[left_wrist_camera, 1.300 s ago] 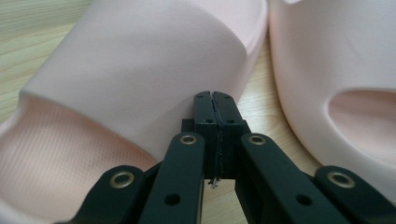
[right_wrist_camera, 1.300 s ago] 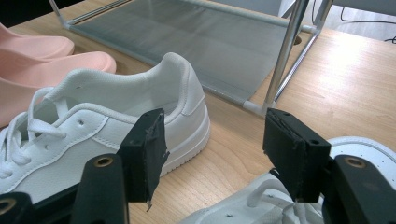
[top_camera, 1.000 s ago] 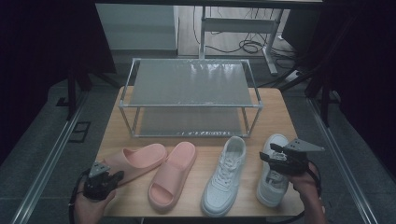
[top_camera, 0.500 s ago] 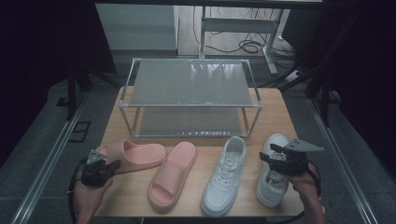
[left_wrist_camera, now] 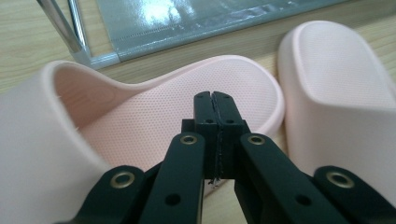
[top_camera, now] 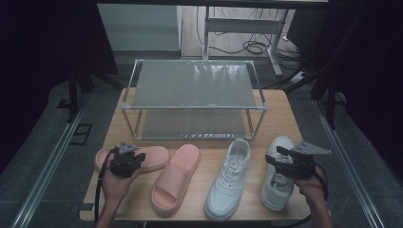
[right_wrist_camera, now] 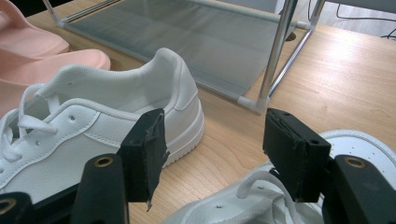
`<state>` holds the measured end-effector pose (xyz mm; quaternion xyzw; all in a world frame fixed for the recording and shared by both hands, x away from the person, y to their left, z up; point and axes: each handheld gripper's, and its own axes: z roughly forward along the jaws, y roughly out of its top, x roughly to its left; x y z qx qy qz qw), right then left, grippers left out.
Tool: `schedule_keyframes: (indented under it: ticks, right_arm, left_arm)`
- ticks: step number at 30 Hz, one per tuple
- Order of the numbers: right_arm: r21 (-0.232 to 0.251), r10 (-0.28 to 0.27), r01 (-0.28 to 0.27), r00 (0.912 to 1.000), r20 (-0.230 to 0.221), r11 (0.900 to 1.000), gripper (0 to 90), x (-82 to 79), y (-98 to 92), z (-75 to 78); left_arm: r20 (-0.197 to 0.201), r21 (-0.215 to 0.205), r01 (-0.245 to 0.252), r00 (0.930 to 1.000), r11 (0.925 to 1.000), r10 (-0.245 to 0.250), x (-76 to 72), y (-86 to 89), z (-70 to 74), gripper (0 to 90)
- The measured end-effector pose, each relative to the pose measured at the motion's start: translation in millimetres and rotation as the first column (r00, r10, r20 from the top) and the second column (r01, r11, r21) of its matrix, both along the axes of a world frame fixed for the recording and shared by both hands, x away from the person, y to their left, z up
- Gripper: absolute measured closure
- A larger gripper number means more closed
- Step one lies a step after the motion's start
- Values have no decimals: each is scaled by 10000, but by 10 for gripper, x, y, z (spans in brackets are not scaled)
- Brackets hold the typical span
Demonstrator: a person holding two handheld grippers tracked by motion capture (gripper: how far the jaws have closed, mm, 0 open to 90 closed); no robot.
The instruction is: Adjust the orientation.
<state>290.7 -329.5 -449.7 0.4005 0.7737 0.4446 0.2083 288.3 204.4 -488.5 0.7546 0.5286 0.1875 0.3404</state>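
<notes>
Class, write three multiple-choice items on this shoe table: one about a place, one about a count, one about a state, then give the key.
1. Where does the left gripper hover?
A. over the leftmost pink slipper
B. over a white sneaker
C. on the rack

2. How many shoes lie on the table?
A. two
B. four
C. six

3. How do the right gripper's jaws stand?
A. shut
B. clamped on a lace
C. open

Key: 1 A, the left gripper view looks into that slipper; 2 B, two pink slippers and two white sneakers; 3 C, a wide gap shows between its pads.
</notes>
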Motion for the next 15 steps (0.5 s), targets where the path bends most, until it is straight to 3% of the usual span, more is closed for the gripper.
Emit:
schedule_keyframes:
  ticks: [9,15]
  right_arm:
    - [-3,22,-22,10000,-14,10000,397,-2,14,-6]
    - [-50,58,-59,10000,-56,10000,397,-2,34,-16]
  left_arm:
    - [-381,418,-474,9981,9980,490,39,86,-124,900]
    - [-450,285,-501,9977,9983,514,4,143,-140,900]
